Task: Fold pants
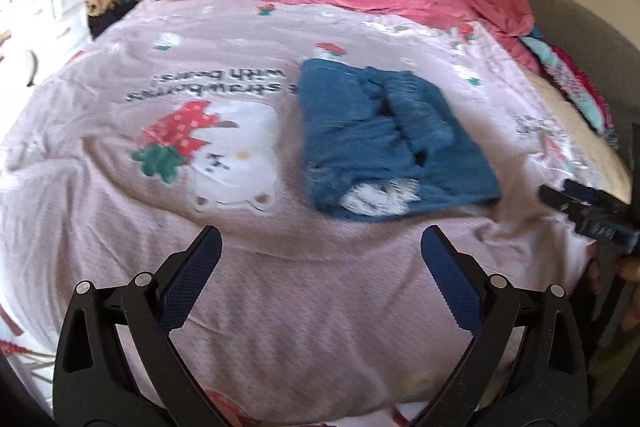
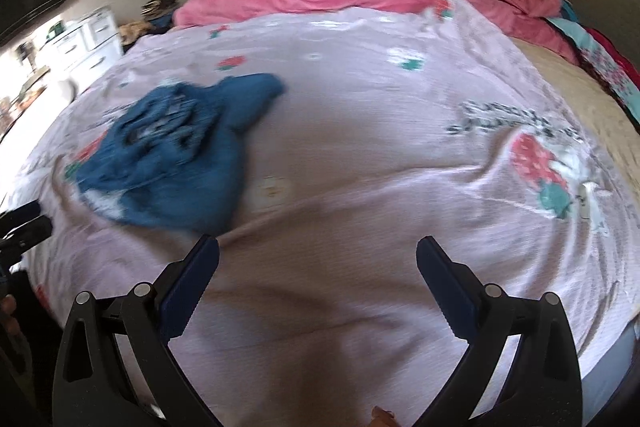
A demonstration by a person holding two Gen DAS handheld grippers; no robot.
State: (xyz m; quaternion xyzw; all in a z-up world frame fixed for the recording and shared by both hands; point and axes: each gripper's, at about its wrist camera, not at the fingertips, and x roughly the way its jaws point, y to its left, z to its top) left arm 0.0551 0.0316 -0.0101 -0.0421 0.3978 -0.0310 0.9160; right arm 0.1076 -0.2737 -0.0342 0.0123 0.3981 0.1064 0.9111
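The blue pants [image 1: 384,143] are seen lying folded into a compact bundle on the pink bedspread [image 1: 280,287], untouched. Left gripper [image 1: 320,247] and right gripper [image 2: 318,259] are spread wide, empty. Folding is judged essentially finished.

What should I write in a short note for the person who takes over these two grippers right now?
Left gripper: open, empty, above the pink blanket.
Right gripper: open, empty, also above the blanket.
Blue pants: lying in a folded bundle on the blanket, ahead of both grippers, touched by neither.
Done: the pants look folded, though blur hides how neatly.
Left: check the fold and tidy it if needed.
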